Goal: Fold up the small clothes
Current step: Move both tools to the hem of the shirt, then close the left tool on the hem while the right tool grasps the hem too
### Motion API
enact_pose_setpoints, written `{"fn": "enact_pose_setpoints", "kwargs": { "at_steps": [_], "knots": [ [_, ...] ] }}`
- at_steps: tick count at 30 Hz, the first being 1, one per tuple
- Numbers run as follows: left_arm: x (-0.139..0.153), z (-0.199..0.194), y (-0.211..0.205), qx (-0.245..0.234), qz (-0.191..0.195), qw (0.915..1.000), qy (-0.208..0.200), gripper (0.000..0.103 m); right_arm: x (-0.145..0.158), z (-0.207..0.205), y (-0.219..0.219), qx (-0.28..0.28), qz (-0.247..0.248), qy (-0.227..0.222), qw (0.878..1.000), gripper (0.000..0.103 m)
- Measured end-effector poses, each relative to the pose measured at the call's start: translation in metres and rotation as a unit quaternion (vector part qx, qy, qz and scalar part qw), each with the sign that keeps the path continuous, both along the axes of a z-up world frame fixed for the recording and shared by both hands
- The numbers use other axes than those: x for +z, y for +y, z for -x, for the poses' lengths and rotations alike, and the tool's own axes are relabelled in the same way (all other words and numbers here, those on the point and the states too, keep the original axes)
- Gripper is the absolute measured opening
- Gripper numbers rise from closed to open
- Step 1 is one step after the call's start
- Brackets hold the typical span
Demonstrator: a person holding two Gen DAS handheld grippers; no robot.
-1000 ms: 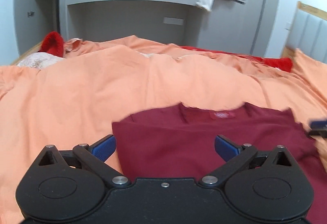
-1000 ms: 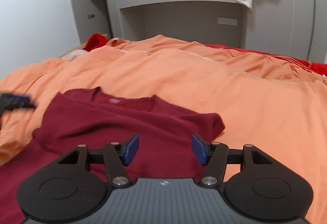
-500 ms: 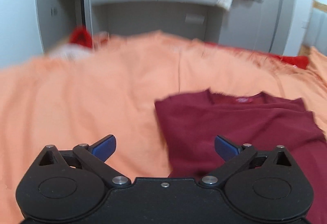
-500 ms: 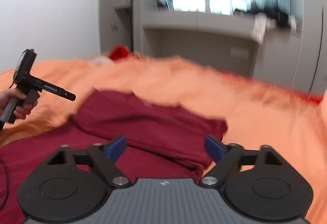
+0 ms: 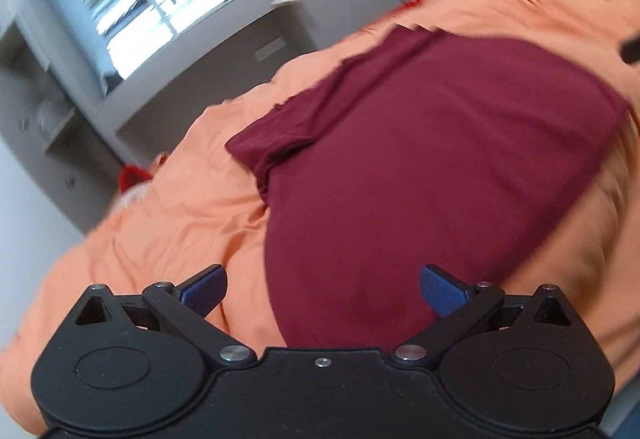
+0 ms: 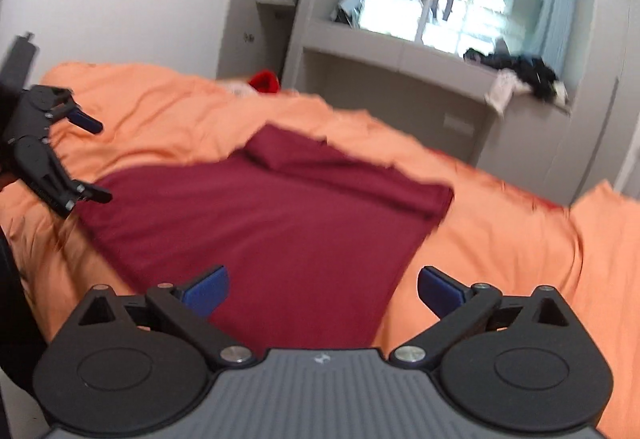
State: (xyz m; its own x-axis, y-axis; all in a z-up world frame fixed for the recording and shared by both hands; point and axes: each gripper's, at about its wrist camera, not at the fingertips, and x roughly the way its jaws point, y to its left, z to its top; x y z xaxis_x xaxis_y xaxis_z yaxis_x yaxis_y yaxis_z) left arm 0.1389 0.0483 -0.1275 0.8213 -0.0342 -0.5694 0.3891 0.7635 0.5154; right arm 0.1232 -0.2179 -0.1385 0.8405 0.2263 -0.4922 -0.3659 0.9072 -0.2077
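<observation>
**Cloth, plastic and metal surfaces**

The maroon garment (image 5: 420, 159) is showing as soft matt knit cloth, lying smooth with a few rolled folds; the orange bedcover (image 6: 500, 207) is looking like thin matt woven cloth, creasing gently; the left gripper (image 5: 323, 285) is presenting matt black plastic arms with small shiny metal rivets; its fingers (image 5: 442, 289) are wearing blue, finely textured pads; the right gripper (image 6: 322, 285) is showing a ribbed grey matt plastic body; the window ledge (image 6: 400, 51) is appearing smooth, painted grey.

Left gripper (image 5: 322, 285) black, right gripper (image 6: 322, 285) ribbed grey; blue jaws, silver screws
</observation>
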Motion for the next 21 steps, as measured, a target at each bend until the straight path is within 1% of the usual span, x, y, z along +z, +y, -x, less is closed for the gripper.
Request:
{"fn": "enact_pose_setpoints", "kwargs": {
  "at_steps": [4, 9, 11, 12, 15, 16, 17, 18, 19, 20, 21],
  "knots": [
    [-0.018, 0.021, -0.009, -0.024, -0.050, 0.9985, 0.003, 0.103, -0.014, 0.015, 0.012, 0.005, -0.002, 0.010, 1.000, 0.103],
    [-0.043, 0.030, -0.013, -0.053, -0.113, 0.9921, -0.012, 0.102, -0.019, 0.005, 0.005, -0.004, -0.021, 0.036, 0.999, 0.103],
    [-0.052, 0.029, -0.015, -0.058, -0.133, 0.9890, -0.031, 0.103, -0.023, 0.001, 0.004, -0.014, -0.018, 0.046, 0.999, 0.103],
    [-0.055, 0.027, -0.016, -0.056, -0.139, 0.9875, -0.048, 0.103, -0.024, -0.001, 0.003, -0.019, -0.018, 0.051, 0.998, 0.103],
    [-0.054, 0.023, -0.014, -0.056, -0.135, 0.9857, -0.084, 0.102, -0.025, 0.001, -0.003, -0.031, -0.016, 0.054, 0.998, 0.103],
    [-0.054, 0.023, -0.014, -0.061, -0.132, 0.9855, -0.088, 0.098, -0.025, 0.003, -0.004, -0.035, -0.014, 0.054, 0.998, 0.103],
    [-0.054, 0.023, -0.014, -0.066, -0.130, 0.9856, -0.086, 0.091, -0.025, 0.004, -0.006, -0.039, -0.012, 0.055, 0.998, 0.103],
    [-0.054, 0.024, -0.014, -0.071, -0.125, 0.9858, -0.086, 0.088, -0.025, 0.006, -0.008, -0.042, -0.009, 0.057, 0.997, 0.103],
    [-0.054, 0.025, -0.014, -0.074, -0.122, 0.9859, -0.087, 0.080, -0.026, 0.009, -0.009, -0.044, -0.005, 0.058, 0.997, 0.103],
    [-0.054, 0.025, -0.014, -0.077, -0.117, 0.9862, -0.088, 0.070, -0.027, 0.010, -0.011, -0.045, -0.001, 0.059, 0.997, 0.103],
    [-0.053, 0.025, -0.014, -0.079, -0.114, 0.9865, -0.088, 0.062, -0.029, 0.012, -0.011, -0.047, 0.004, 0.061, 0.997, 0.103]
  ]
}}
